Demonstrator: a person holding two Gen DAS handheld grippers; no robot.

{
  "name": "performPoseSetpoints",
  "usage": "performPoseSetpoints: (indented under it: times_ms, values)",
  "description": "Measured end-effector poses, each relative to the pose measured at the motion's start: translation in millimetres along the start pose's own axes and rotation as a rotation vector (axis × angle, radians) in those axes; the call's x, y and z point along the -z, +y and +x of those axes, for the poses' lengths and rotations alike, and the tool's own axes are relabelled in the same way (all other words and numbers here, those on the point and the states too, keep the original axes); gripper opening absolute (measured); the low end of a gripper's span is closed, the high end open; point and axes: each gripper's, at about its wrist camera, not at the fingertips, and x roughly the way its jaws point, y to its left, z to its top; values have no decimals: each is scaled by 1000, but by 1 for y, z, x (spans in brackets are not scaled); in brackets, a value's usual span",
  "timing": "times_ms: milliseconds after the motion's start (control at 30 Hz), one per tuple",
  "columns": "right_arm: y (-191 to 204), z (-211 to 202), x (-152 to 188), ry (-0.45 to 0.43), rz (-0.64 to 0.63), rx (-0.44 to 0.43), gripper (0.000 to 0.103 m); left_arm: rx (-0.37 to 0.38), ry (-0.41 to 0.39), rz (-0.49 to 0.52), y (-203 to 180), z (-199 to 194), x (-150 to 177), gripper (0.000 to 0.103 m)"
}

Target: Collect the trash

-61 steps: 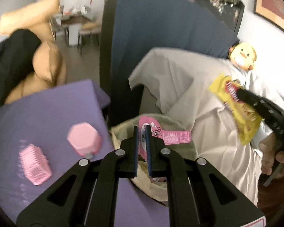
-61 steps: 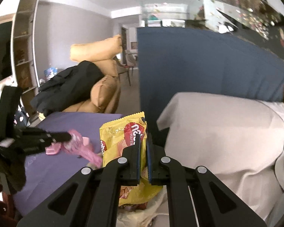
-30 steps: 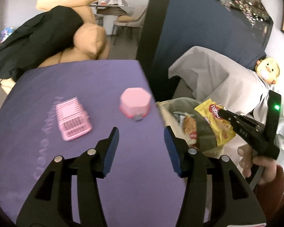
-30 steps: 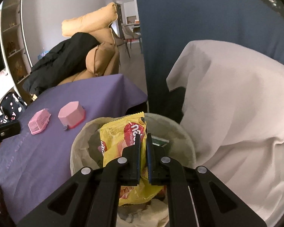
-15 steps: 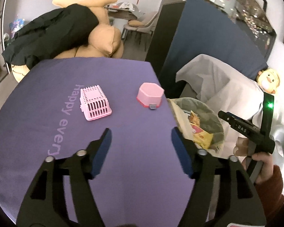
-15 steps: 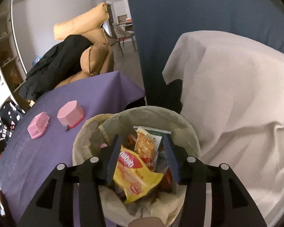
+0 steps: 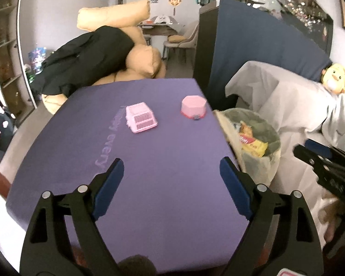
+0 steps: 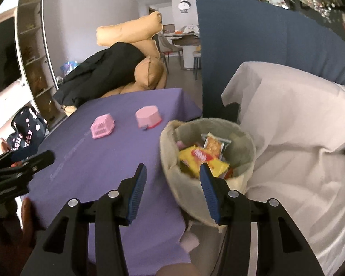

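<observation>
Purple table (image 7: 149,161), yellow wrapper (image 8: 202,158) inside lined bin (image 8: 188,191).

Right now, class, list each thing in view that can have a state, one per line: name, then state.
Left gripper: open, empty, jaws just been opening.
Right gripper: open, empty, jaws just opened.
Bin: upright, lined, part full, beside the table.
Yellow wrapper: in the bin, released.
Pink basket: upside down on the purple cloth.
Pink box: on the cloth, near the bin-side edge.
</observation>
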Motion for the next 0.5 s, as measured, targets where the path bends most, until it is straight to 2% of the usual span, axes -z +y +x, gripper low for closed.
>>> performPoseSetpoints:
  times_ms: [100,267,367,500]
  values:
    - [10,-7,13,24,4,23,46,-73,-24,-9,4,-9,4,81]
    - [17,-14,30,41,66,-26,46,-98,-52,-43,12,-23,6,81]
    - [24,-15,34,32,43,3,46,-127,-40,-24,8,-24,7,81]
    - [24,-17,36,25,55,-7,46,-145,-39,-9,5,-25,7,81]
